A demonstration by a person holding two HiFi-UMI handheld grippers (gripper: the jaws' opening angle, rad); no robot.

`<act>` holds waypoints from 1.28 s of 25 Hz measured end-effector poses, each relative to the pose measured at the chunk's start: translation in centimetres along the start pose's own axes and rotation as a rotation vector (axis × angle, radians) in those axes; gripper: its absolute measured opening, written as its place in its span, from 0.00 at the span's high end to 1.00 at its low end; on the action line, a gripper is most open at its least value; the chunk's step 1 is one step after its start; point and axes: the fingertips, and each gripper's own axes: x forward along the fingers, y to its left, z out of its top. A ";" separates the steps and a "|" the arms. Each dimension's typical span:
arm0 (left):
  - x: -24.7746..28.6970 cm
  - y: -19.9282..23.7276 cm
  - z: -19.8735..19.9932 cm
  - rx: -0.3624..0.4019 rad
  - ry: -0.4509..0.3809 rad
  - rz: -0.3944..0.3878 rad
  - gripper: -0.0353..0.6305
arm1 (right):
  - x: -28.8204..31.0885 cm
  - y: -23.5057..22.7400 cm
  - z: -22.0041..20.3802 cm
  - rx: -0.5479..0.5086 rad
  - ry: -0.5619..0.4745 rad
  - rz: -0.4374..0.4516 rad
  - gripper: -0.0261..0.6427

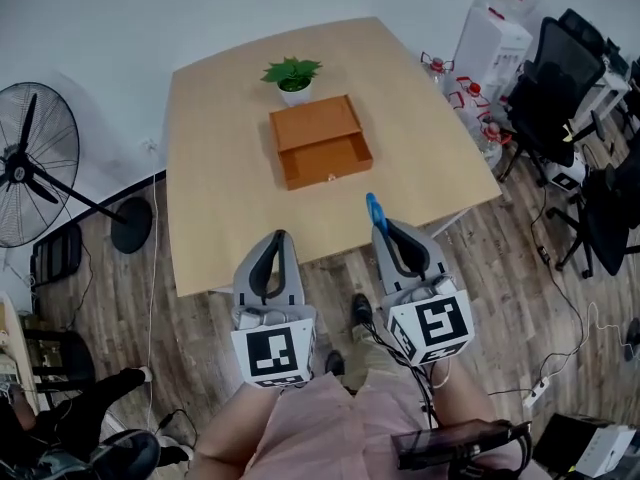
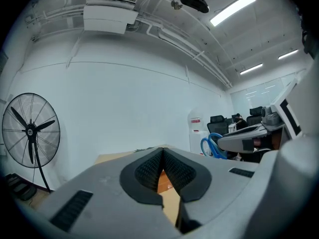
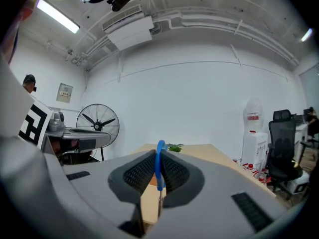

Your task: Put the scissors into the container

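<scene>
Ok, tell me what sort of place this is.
Most likely an office or workroom: black swivel chairs stand at the head view's right, a water dispenser beside them, and a pedestal fan left of the light wooden table.

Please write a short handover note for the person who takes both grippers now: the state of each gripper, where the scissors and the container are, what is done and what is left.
Left gripper: jaws together, nothing between them, held near the table's front edge.
Right gripper: jaws clamped on the scissors, blue handle loop sticking out past the tips, blades toward the palm.
Container: orange box mid-table, in front of the potted plant; its drawer is pulled open toward you and looks empty.
Done: scissors picked up, drawer open.
Left: carry the scissors forward over the drawer, lower them in, open the right jaws.
</scene>
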 end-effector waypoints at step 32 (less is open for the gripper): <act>16.9 6.8 2.3 -0.016 0.010 0.296 0.94 | 20.0 -8.8 4.3 -0.134 -0.008 0.300 0.91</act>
